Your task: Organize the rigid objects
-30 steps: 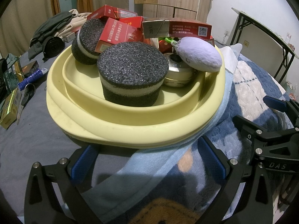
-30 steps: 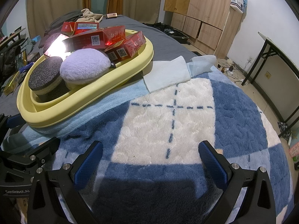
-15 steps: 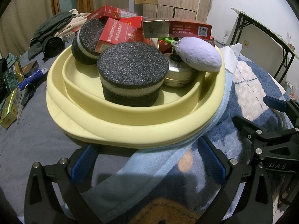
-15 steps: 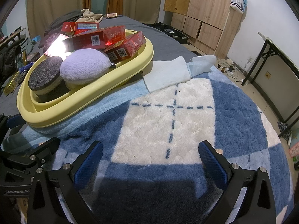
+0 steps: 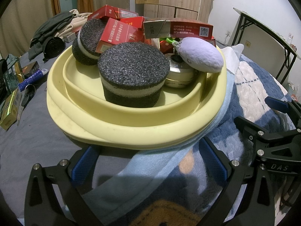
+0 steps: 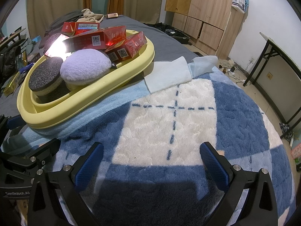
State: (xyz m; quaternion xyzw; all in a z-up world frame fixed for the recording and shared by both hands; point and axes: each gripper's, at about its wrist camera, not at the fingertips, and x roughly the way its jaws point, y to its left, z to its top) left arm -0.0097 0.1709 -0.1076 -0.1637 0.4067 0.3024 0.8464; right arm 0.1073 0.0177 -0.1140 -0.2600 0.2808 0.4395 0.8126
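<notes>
A yellow oval basin [image 5: 131,128] [image 6: 79,101] sits on the bed, just ahead of my left gripper [image 5: 149,160], which is open and empty. Inside the basin are two black round sponges [image 5: 131,77] [image 5: 88,41], several red boxes [image 5: 118,32] [image 6: 97,39], a lilac plush pad [image 5: 201,54] [image 6: 84,67] and a round tin [image 5: 178,75]. My right gripper [image 6: 150,162] is open and empty over the blue and white blanket [image 6: 169,122], to the right of the basin.
A light blue towel [image 5: 169,154] lies under the basin's near edge. White cloths [image 6: 169,75] lie beyond the basin. Small boxes and a tube [image 5: 13,94] litter the grey sheet on the left. Dark clothes [image 5: 49,32] are piled behind. A folding table [image 6: 278,56] stands on the right.
</notes>
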